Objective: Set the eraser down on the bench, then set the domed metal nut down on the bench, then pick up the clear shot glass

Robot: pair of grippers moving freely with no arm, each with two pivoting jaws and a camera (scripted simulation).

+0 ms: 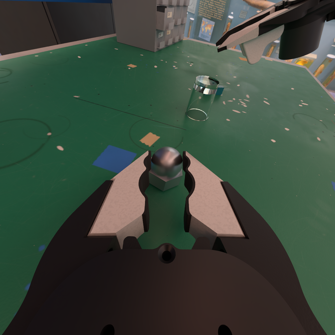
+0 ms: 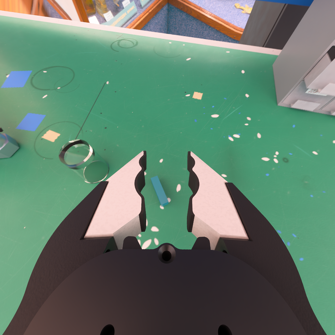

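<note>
My left gripper (image 1: 166, 152) is shut on the domed metal nut (image 1: 166, 164), both pads against its shiny dome. The nut's hex base is at or just above the green bench (image 1: 72, 108). The nut also shows at the left edge of the right wrist view (image 2: 7, 147). The clear shot glass (image 1: 201, 98) lies on its side, mouth towards my left gripper; it also shows in the right wrist view (image 2: 83, 161). The teal eraser (image 2: 159, 190) lies flat on the bench (image 2: 163, 90), below my open, empty right gripper (image 2: 166, 152), which hovers above it (image 1: 218, 46).
A grey drawer cabinet (image 1: 150, 23) stands at the far edge of the bench; it is at the right in the right wrist view (image 2: 308, 72). Blue and tan patches, drawn circles and white specks mark the bench top. The bench edge runs behind the cabinet.
</note>
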